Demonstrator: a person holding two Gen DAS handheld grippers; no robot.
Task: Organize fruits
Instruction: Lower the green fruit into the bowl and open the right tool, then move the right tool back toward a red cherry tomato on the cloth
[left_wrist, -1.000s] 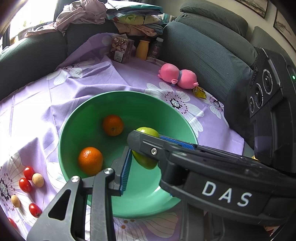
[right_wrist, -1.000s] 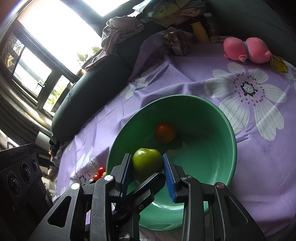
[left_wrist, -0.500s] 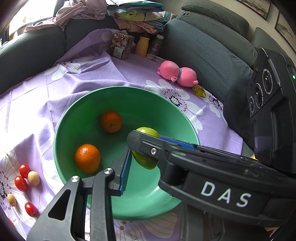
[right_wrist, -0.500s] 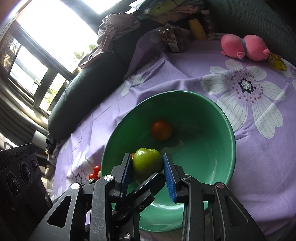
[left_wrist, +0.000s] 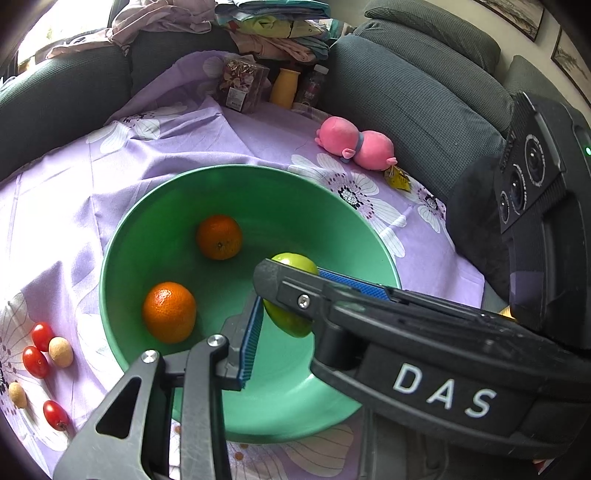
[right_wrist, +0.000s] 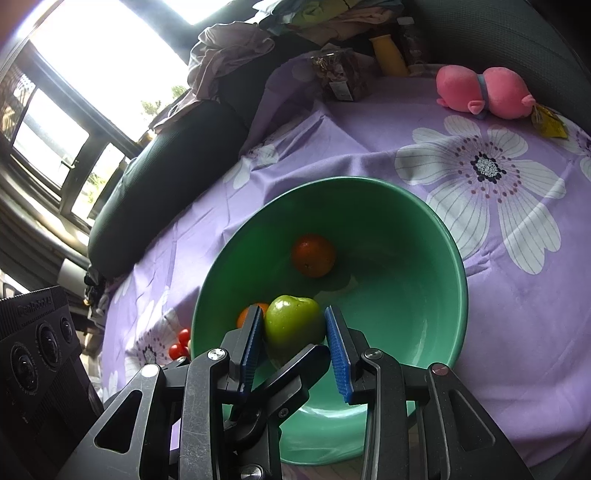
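Note:
A green bowl (left_wrist: 122, 236) (right_wrist: 450, 280) sits on the purple flowered cloth and holds two oranges (left_wrist: 169, 312) (left_wrist: 219, 236). A green apple (right_wrist: 293, 323) (left_wrist: 291, 325) hangs over the bowl's near side, held between the blue pads of my right gripper (right_wrist: 295, 341). The right gripper's body crosses the left wrist view and hides the right finger of my left gripper (left_wrist: 288, 314). Its left finger (left_wrist: 251, 343) stands beside the apple; I cannot tell whether it touches.
Cherry tomatoes (left_wrist: 35, 360) and small tan fruits (left_wrist: 60, 351) lie on the cloth left of the bowl. A pink plush toy (left_wrist: 354, 144), a clear box (left_wrist: 242, 86) and bottles (left_wrist: 282, 88) stand at the back. Dark sofa cushions (left_wrist: 413, 99) surround the table.
Both grippers have moved forward over the bowl with the apple; the bowl and oranges show lower and nearer in the views. The right grip on the apple is unchanged.

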